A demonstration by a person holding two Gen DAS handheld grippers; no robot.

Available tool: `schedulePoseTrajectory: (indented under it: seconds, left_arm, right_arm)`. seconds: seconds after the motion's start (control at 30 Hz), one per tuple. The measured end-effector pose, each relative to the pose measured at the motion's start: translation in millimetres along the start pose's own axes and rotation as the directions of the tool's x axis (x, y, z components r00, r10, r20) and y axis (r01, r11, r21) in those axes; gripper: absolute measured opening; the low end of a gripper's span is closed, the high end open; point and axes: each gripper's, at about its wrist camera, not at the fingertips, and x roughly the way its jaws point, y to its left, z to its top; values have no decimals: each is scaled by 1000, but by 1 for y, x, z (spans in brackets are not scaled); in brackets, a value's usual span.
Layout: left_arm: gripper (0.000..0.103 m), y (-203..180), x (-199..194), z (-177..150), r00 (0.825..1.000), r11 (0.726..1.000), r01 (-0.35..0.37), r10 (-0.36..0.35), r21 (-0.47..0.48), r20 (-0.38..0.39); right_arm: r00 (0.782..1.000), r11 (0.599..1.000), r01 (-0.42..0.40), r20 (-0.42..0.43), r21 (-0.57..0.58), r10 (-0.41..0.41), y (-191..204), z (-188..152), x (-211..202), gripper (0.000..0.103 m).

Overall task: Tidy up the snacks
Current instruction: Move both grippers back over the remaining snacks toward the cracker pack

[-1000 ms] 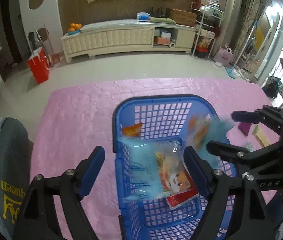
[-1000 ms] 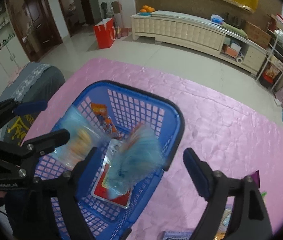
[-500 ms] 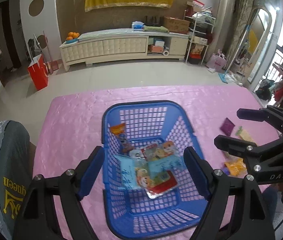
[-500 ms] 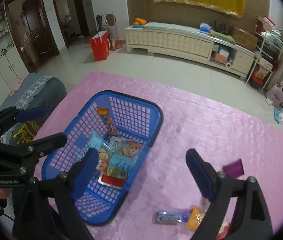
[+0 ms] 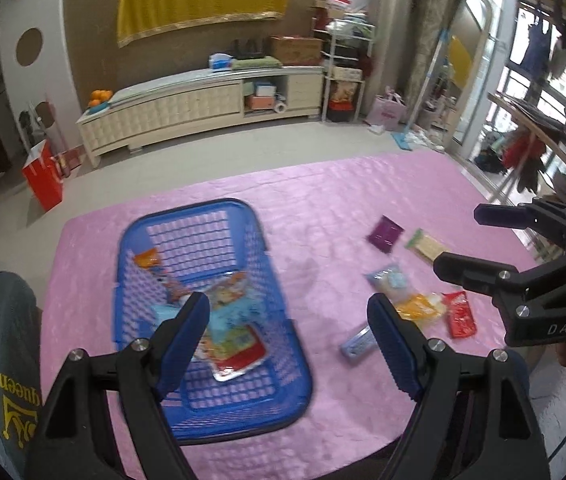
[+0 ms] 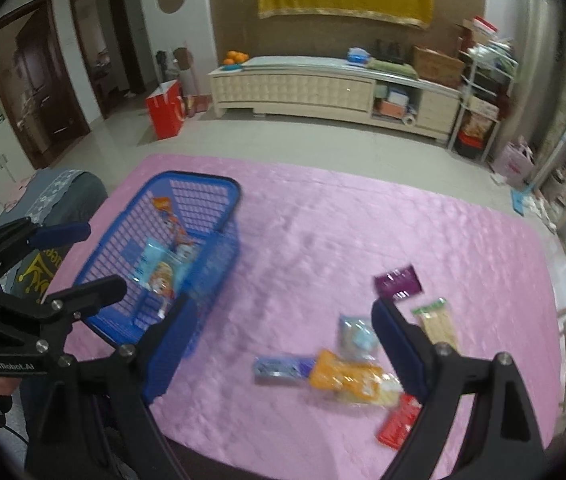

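Both grippers empty and spread, next snack to fetch

Left gripper [image 5: 287, 330] and right gripper [image 6: 283, 344] hold nothing; several packets lie in the blue basket [image 5: 283, 312], loose snacks [image 6: 347, 376] sit on the pink cloth [image 6: 363, 240] beside it: descend squarely over one packet, clamp its middle

Table under my grippers wears a pink quilted cloth [image 6: 323, 220]. On it, left side: blue mesh basket [image 6: 211, 200]. Right side, loose on the cloth: purple packet [image 6: 398, 281], farthest out; green-topped cracker pack [image 6: 437, 326] just beside it; pale blue pouch [image 6: 357, 334]; blue bar wrapper [image 6: 281, 369] touching an orange-yellow bag [image 6: 347, 378]; red packet [image 6: 397, 422] nearest me.
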Motion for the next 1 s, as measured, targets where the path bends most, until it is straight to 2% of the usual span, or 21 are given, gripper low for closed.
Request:
schedulePoseTrajectory:
  seconds: [0.23, 0.5, 0.83, 1.0]
  left_arm:
    - [79, -46, 16, -3, 999, 998, 43, -41, 55, -32]
    - [79, -82, 44, -4, 995, 996, 56, -49, 71, -91]
    - [79, -116, 91, 0, 985, 999, 46, -45, 5, -168]
    - [79, -128, 127, 4, 973, 998, 40, -48, -42, -225]
  right_arm:
    - [999, 997, 34, -26, 63, -33, -48, -27, -3, 91]
    - [997, 992, 55, -53, 114, -49, -91, -50, 5, 91]
    - [992, 986, 54, -124, 156, -35, -153, -71, 41, 91]
    - [988, 983, 52, -154, 173, -25, -180, -76, 62, 91]
